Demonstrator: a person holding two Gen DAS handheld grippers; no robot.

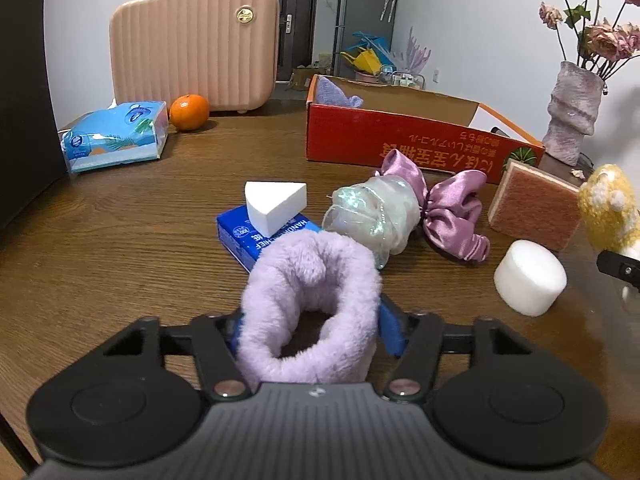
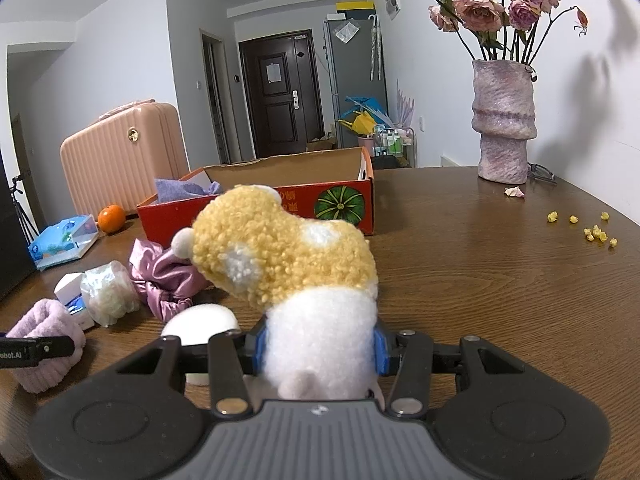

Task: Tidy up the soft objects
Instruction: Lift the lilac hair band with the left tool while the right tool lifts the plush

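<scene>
My left gripper is shut on a fluffy lilac band, held just above the wooden table. My right gripper is shut on a yellow and white plush toy; the toy also shows at the right edge of the left wrist view. The open red cardboard box stands at the back and holds a lilac cloth. Loose on the table lie a white wedge sponge, an iridescent scrunchie, a purple satin scrunchie, a pink scouring sponge and a white foam cylinder.
A blue tissue pack lies under the wedge. A larger tissue pack, an orange and a pink suitcase stand at the back left. A vase with dried roses stands at the right, with yellow crumbs nearby.
</scene>
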